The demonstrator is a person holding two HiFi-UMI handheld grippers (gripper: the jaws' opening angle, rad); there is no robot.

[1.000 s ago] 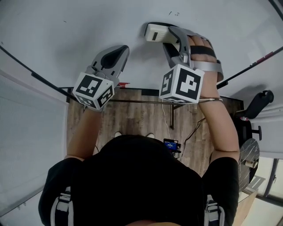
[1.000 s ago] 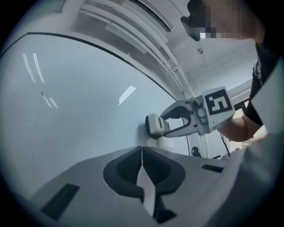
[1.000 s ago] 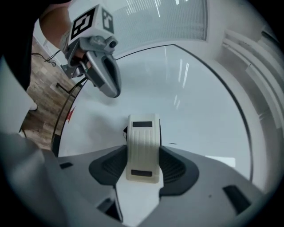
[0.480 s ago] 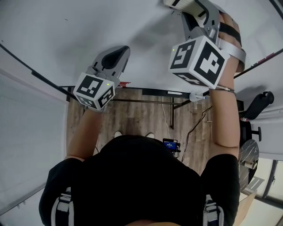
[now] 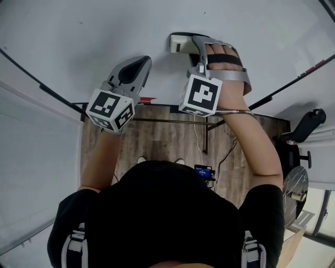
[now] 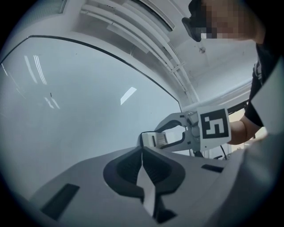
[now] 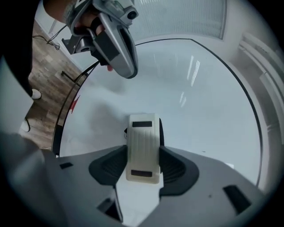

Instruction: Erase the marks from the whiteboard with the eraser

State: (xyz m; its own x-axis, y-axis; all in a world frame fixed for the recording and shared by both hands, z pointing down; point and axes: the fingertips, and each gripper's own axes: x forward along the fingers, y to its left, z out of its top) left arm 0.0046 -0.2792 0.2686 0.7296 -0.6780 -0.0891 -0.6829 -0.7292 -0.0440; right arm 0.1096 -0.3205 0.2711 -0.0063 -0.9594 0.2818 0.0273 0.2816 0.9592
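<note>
The whiteboard point(image 5: 104, 36) fills the upper half of the head view, with only faint specks point(image 5: 204, 13) on it. My right gripper point(image 5: 191, 41) is shut on a cream eraser point(image 5: 178, 43) and presses it flat against the board. In the right gripper view the eraser point(image 7: 143, 148) sits upright between the two dark pads point(image 7: 175, 166). My left gripper point(image 5: 142, 63) is shut and empty, its tips close to the board left of the eraser. The left gripper view shows its jaws closed together and the eraser point(image 6: 153, 139) beyond them.
The board's black frame point(image 5: 47, 91) runs diagonally at lower left and right. A red marker point(image 5: 146, 99) lies at the board's lower edge, and another red one point(image 5: 314, 68) at the right. Below are a wooden floor point(image 5: 157, 141), cables and a black chair point(image 5: 306, 123).
My right gripper swept the eraser up the board and has come back down, ending slightly left of where it was a second ago. The left gripper has stayed in place.
</note>
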